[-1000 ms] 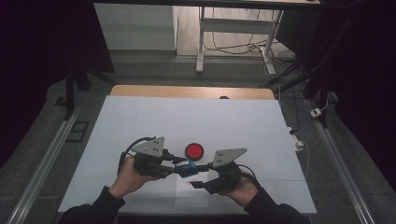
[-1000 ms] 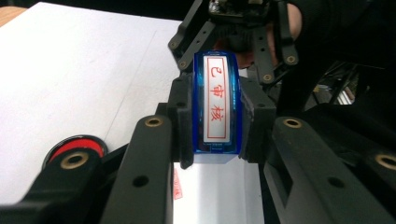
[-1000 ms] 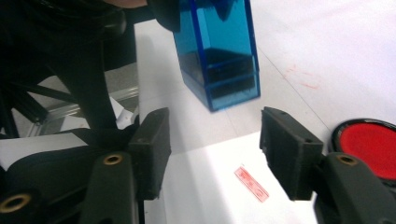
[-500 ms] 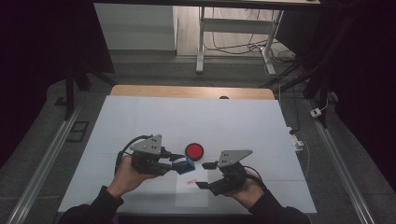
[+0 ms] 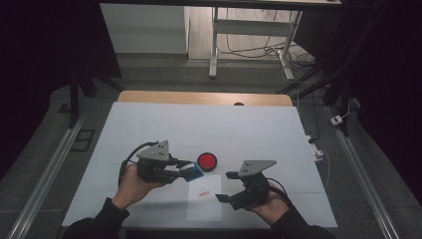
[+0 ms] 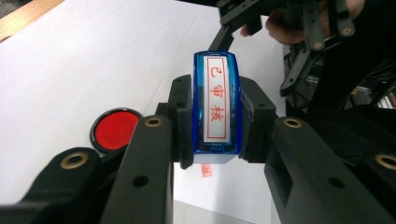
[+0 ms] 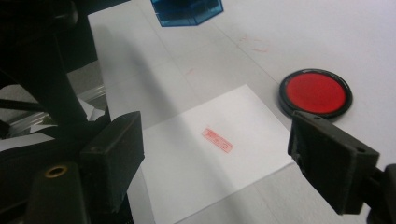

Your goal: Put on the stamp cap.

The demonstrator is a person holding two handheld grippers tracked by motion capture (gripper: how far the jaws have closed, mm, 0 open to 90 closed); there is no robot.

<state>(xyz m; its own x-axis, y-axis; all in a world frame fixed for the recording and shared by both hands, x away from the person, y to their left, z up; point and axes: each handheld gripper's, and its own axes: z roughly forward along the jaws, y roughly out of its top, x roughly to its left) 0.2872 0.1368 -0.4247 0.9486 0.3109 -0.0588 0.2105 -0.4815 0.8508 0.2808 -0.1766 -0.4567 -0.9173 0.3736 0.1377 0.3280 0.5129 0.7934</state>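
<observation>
The left gripper [image 5: 186,168] is clenched on a blue translucent plastic stamp [image 6: 217,106] with red characters on its white label, holding it above the white tabletop [image 5: 149,129]. Just beside it sits a round red ink pad in a black case [image 5: 206,161]. A white paper sheet [image 5: 204,198] bears a red imprint [image 7: 217,140]. The right gripper [image 5: 226,186] stands released over the sheet; its jaws have just been opening, nothing between them
</observation>
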